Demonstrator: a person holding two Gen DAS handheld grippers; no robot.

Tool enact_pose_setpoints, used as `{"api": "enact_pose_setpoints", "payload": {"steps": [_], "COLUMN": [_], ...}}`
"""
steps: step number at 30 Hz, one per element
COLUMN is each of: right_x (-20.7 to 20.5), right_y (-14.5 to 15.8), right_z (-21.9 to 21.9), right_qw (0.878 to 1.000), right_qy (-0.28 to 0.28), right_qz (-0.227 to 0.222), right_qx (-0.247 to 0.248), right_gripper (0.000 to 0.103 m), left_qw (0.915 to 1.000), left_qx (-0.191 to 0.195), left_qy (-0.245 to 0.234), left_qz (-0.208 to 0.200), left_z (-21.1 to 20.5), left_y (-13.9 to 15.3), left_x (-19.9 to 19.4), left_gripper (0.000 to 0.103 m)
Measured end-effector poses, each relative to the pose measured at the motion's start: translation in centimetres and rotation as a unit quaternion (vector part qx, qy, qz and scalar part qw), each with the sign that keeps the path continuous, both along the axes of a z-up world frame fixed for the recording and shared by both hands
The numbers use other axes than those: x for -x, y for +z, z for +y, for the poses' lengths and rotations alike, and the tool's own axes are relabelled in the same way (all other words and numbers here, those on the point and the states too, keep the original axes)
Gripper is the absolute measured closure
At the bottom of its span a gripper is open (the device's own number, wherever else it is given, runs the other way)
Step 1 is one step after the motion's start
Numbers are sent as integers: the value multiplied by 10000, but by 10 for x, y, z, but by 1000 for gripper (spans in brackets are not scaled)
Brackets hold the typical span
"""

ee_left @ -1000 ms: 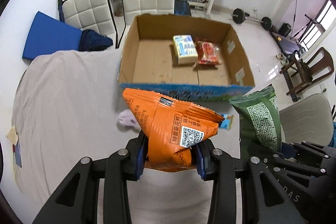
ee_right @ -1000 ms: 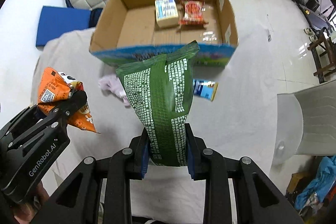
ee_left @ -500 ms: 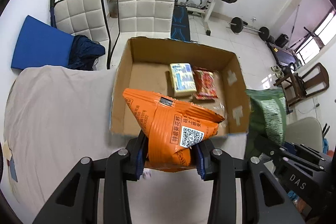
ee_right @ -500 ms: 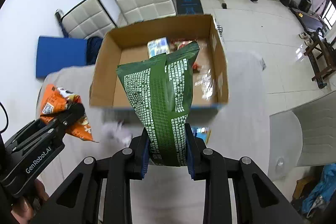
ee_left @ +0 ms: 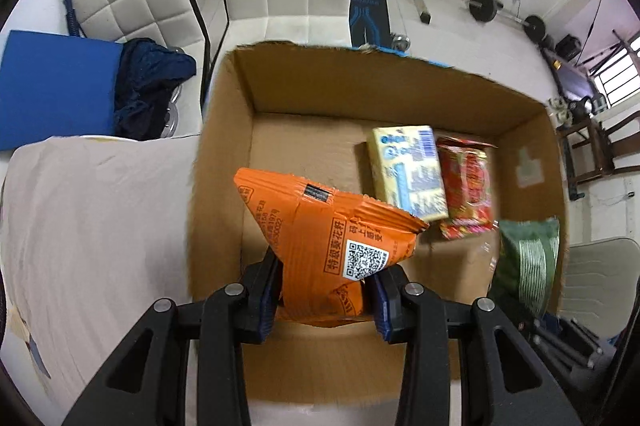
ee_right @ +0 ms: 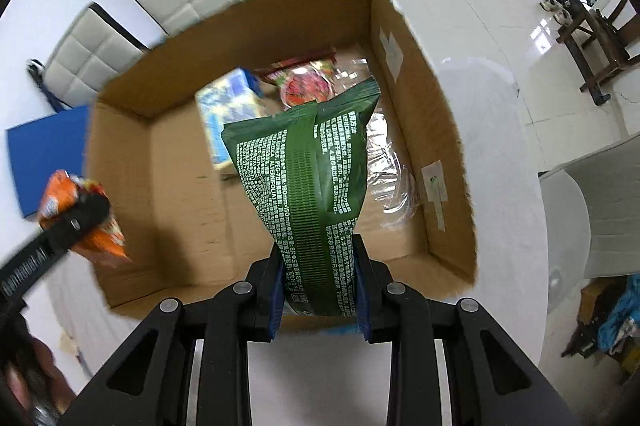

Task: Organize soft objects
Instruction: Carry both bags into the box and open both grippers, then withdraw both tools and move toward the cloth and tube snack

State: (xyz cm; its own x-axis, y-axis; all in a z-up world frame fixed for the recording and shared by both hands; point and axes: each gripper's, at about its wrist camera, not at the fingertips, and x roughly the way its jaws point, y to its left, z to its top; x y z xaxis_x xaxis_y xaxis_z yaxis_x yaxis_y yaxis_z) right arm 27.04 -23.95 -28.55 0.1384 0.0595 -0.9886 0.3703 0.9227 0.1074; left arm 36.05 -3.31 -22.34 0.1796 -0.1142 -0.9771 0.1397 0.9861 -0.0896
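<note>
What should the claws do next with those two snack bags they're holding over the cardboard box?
Probably lower both a little and let go. The left claw grips the orange bag and the right claw grips the green bag, both already above the cardboard box, where a yellow pack and a red pack lie at the far side, leaving bare floor nearer.

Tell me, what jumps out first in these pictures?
Two bright snack bags, each pinched in a black tool: an orange bag in the left tool, a green bag in the right tool. Both hang over an open cardboard box, where a yellow pack and a red pack lie side by side.
</note>
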Motion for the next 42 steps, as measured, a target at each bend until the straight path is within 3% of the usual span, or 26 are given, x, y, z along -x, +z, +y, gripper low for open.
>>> {"api": "enact_pose_setpoints", "payload": {"steps": [8,17,20,23,26,30,33,37,42], "right_x": [-11,-26,-28,-30,-31,-29,-29,-16,5], "right_y": [-48,-70,-70,-67,-61,-51,-40,-22,11], "right_z": [-1,1,7,13,16,22,24,32,32], "right_qw": [9993,9980,9976,9978,9982,9991,9992,9983,9949], "right_qy": [-55,-9,71,127,175,179,239,333,486], "right_qz": [343,589,611,564,478,314,169,-78,-505], "right_qx": [139,223,309,320,315,220,282,471,730], "right_gripper": [72,71,63,50,46,20,8,4,4], "left_qw": [9991,9984,9982,9985,9990,9996,10000,9995,9974], "left_qx": [-179,-288,-206,-167,-118,-27,-8,-124,-73], "left_qy": [-207,-127,-56,-6,-4,-7,-32,-69,-99], "left_qz": [314,472,555,517,436,270,56,-271,-714], "left_z": [-15,-19,-18,-18,-14,-8,-3,3,10], "left_y": [-45,-61,-62,-55,-47,-30,-13,7,36], "left_x": [-44,-75,-79,-76,-73,-57,-40,-12,31], "left_gripper": [68,62,59,54,50,38,28,10,9]}}
